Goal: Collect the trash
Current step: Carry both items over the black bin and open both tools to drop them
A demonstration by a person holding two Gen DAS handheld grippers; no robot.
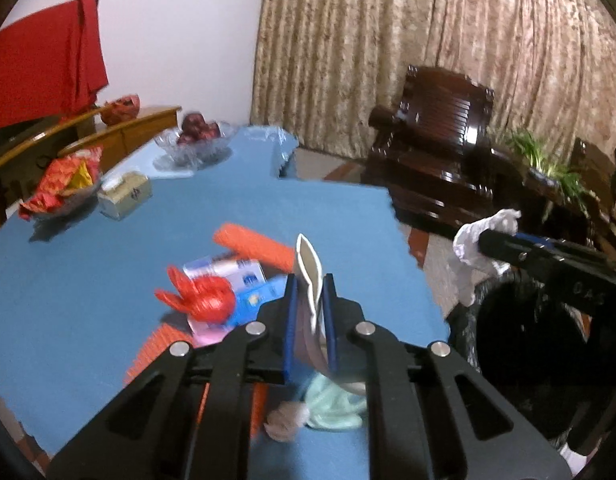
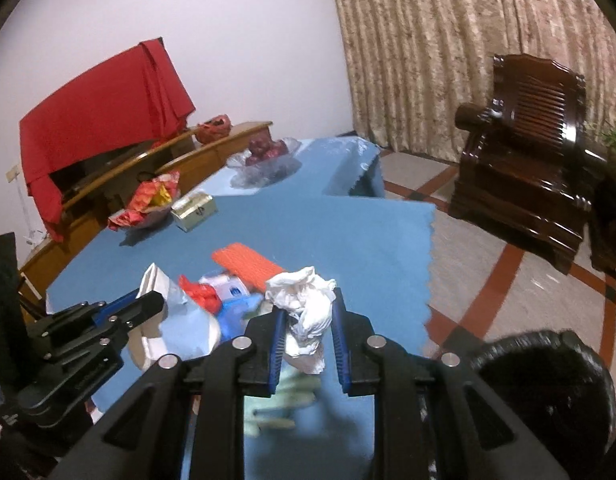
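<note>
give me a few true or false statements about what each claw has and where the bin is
1. The left claw grips a flattened paper cup. True.
2. The right claw is empty. False: it holds a crumpled white tissue.
3. The black bin stands on the blue table. False: it is on the floor beside it.
4. A glass bowl of red fruit sits at the table's far end. True.

Blue-clothed table (image 2: 308,232); on it orange mat (image 2: 248,266), gold box (image 2: 194,206), snack bowl (image 2: 148,204), fruit bowl (image 2: 268,160)
</note>
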